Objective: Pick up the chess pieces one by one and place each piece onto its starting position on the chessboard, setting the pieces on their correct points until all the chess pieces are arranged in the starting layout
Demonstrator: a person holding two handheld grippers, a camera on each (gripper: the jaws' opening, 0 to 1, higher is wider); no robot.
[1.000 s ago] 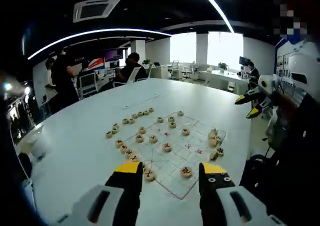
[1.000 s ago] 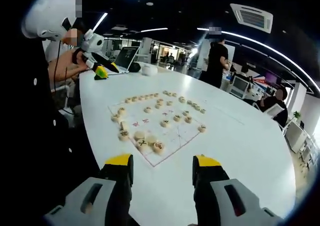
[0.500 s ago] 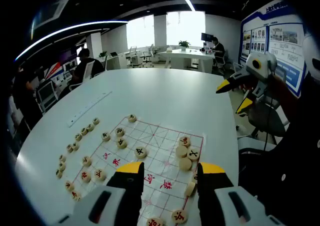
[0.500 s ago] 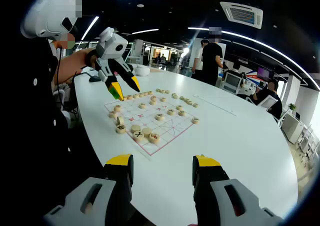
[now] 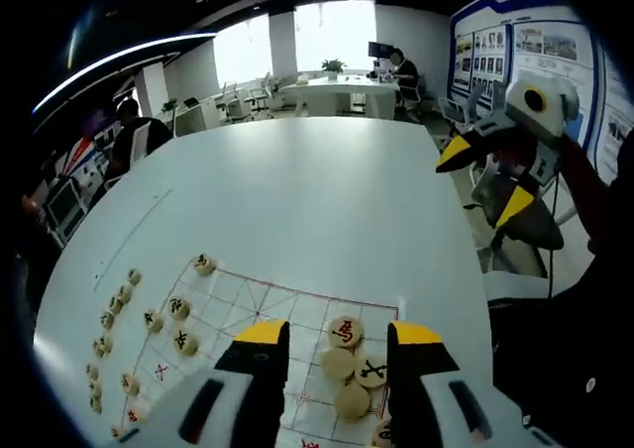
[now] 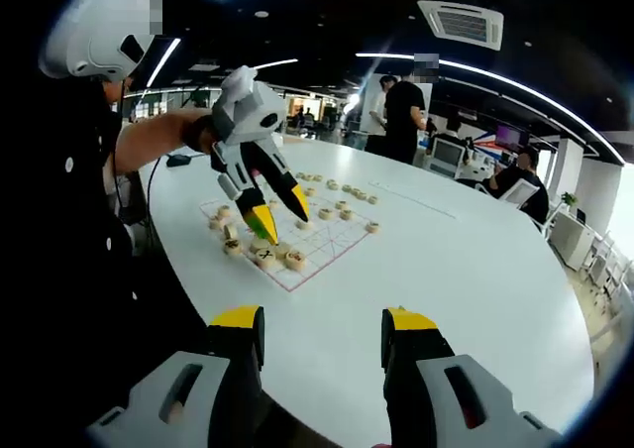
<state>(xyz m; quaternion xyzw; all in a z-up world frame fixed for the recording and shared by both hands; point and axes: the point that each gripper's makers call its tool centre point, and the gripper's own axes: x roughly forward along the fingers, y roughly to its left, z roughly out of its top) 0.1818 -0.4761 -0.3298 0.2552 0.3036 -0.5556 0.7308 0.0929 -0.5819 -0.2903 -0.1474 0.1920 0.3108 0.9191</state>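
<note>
The left gripper (image 6: 277,218) points steeply downward from an outstretched forearm, jaws apart and empty, while the right gripper (image 5: 485,183) is raised, jaws spread.

Round pale wooden chess pieces (image 5: 346,332) lie flat, scattered over the red-lined chessboard (image 5: 258,304); several cluster at its near edge.

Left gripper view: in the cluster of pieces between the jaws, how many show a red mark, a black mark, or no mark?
Red-marked piece: 1
Black-marked piece: 1
Blank pieces: 2
Total: 4, not counting a fifth that is mostly hidden by the jaw.
</note>
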